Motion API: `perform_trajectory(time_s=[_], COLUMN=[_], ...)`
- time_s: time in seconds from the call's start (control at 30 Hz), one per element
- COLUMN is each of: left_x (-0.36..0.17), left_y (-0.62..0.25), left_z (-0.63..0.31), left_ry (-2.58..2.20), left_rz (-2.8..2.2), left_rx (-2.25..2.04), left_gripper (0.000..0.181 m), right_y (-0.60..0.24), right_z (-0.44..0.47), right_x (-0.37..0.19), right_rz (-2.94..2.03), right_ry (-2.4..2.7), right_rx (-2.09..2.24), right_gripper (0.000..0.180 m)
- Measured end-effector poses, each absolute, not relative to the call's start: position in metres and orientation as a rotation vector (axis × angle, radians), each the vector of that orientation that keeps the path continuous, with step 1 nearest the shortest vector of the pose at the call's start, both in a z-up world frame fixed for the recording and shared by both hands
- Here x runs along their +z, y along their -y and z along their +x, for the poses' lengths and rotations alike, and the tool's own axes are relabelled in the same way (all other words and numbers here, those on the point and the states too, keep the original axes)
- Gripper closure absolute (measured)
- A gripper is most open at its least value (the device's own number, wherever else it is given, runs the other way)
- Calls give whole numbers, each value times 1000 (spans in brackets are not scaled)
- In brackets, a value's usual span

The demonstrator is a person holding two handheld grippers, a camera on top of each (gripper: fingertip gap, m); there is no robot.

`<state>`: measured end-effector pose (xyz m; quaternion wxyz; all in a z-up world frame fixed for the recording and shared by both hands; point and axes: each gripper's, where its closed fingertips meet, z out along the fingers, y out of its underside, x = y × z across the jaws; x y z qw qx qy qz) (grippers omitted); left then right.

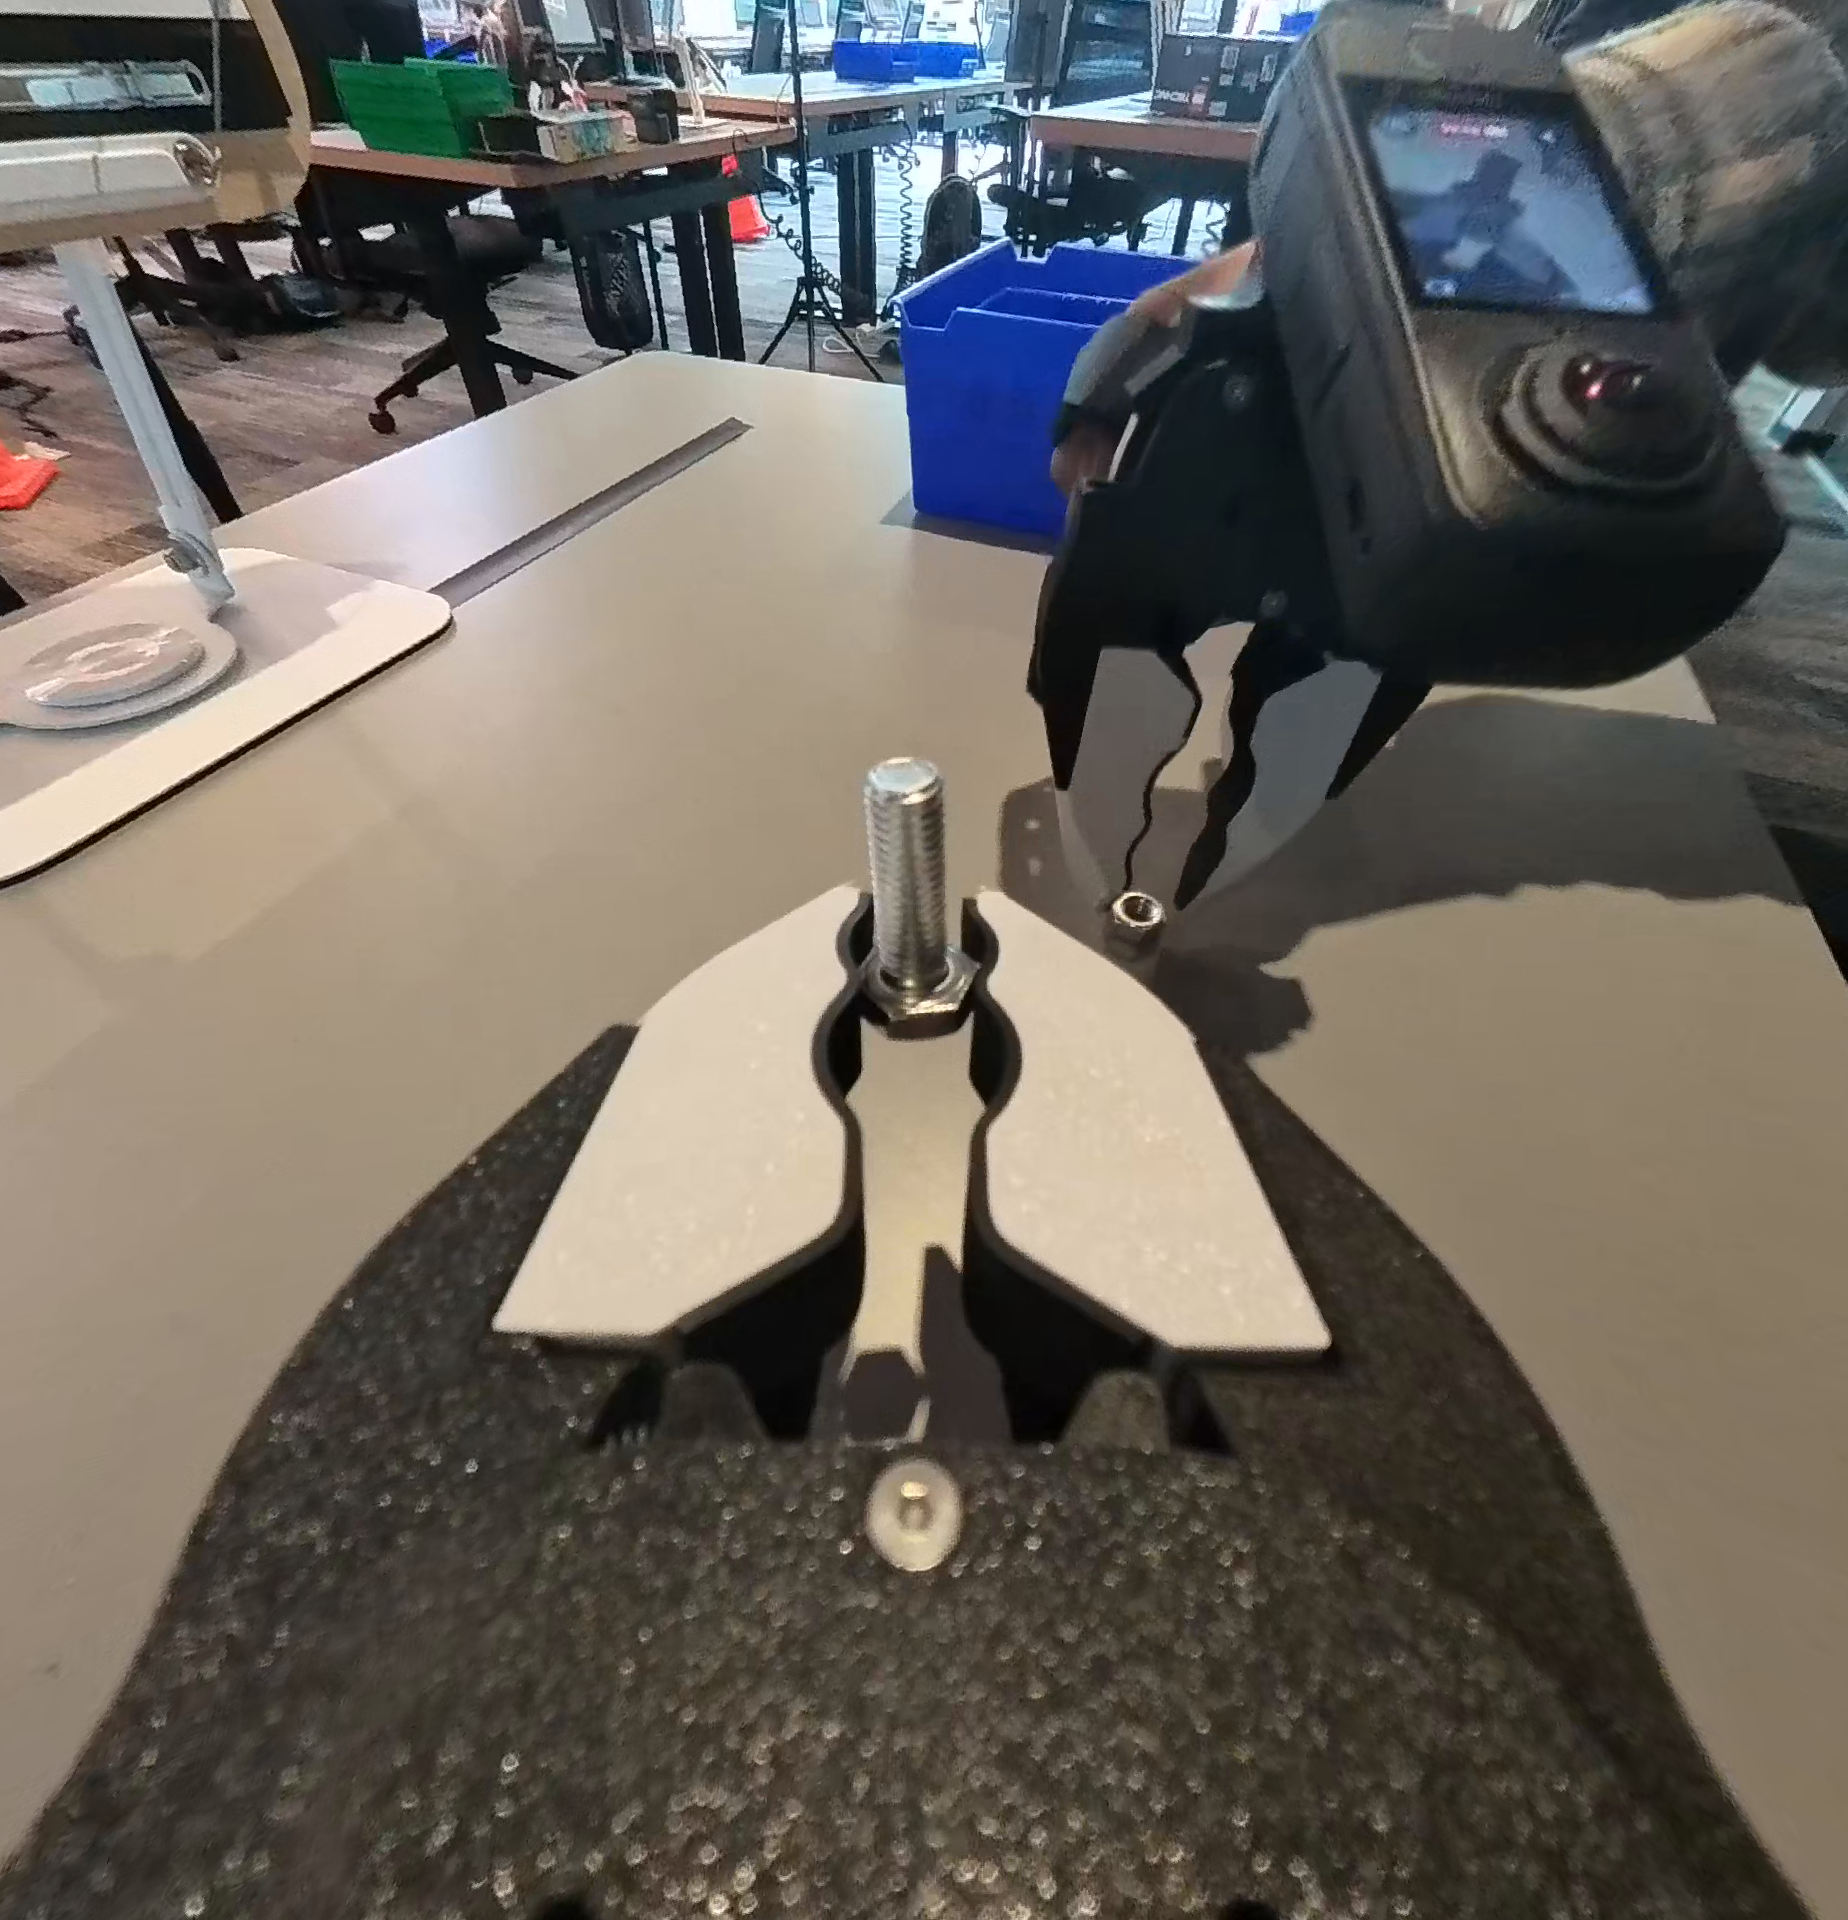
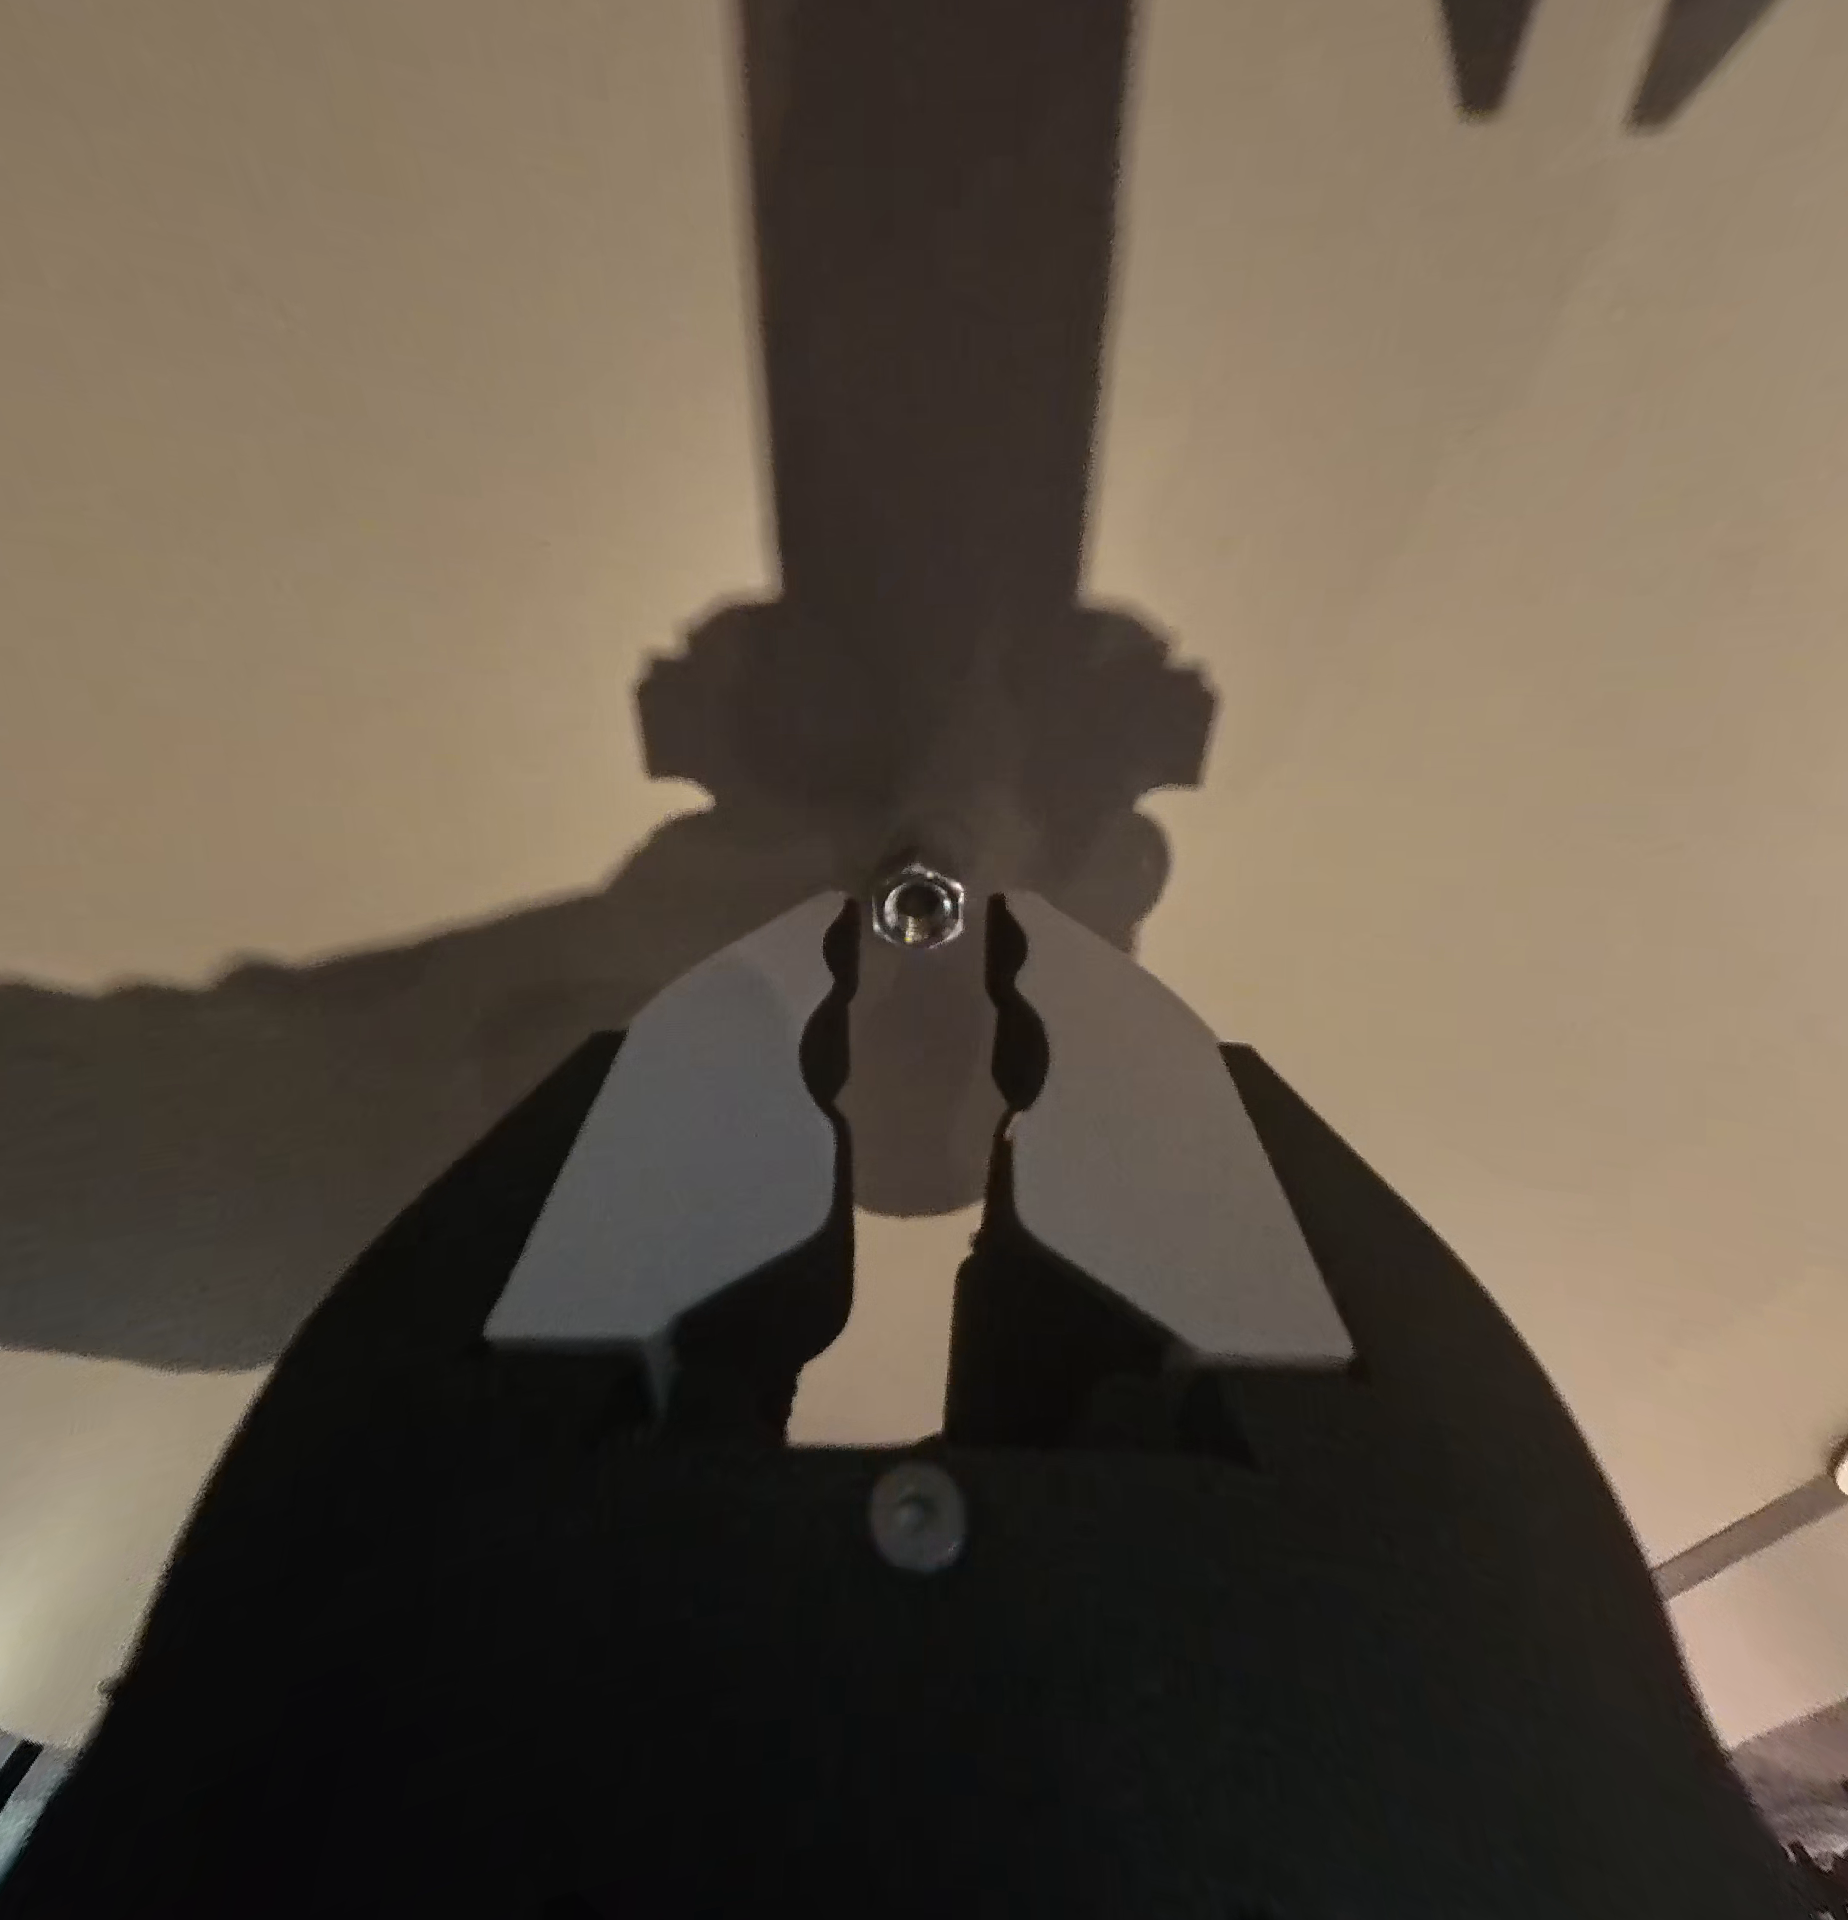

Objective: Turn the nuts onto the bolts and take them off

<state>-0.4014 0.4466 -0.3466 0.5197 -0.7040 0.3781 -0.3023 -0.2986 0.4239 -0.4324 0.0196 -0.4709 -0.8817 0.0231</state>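
At the centre of the left wrist view the left gripper [image 1: 912, 971] is clamped on the hex head of an upright bolt [image 1: 904, 868], while to the right the right gripper [image 1: 1148, 894] hangs narrowly parted over a loose nut [image 1: 1135, 914] lying on the table [image 1: 484, 935], its tips flanking the nut without gripping it.

Your left gripper [image 1: 915, 935]: black grainy body, grey finger plates, one silver screw [image 1: 913, 1524]. Your right gripper [image 1: 1148, 883] carries a black camera [image 1: 1502, 312].
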Motion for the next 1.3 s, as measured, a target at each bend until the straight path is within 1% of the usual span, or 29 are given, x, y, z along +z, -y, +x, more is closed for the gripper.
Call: perform_trajectory(time_s=[0.2,0.3,0.47,0.57,0.73,0.83,1.03,1.3], left_x=[-346,-347,-349,-350,-354,-356,-356,-348], left_y=[-448,-448,-447,-444,-432,-426,-421,-421], left_z=[-403,-403,-401,-396,-381,-374,-368,-369], left_ry=[-901,-902,-911,-936,-1026,-1080,-1120,-1106], left_rz=[-1689,-1692,-1699,-1695,-1675,-1665,-1651,-1631], left_rx=[-720,-719,-725,-731,-728,-679,-637,-621], left_gripper=[166,165,166,166,166,166,166,166], right_y=[-425,-423,-426,-432,-428,-419,-411,-407], right_z=[-296,-294,-293,-302,-344,-367,-383,-387], right_x=[-439,-443,-439,-407,-315,-288,-296,-306], right_rz=[-1451,-1473,-1592,-1628,-1517,-1434,-1383,-1386], right_ry=[2759,2769,2701,2591,2457,2474,2579,2582], right_rx=[35,56,104,179,319,327,232,283], right_gripper=[156,162,163,163,163,163,163,163])
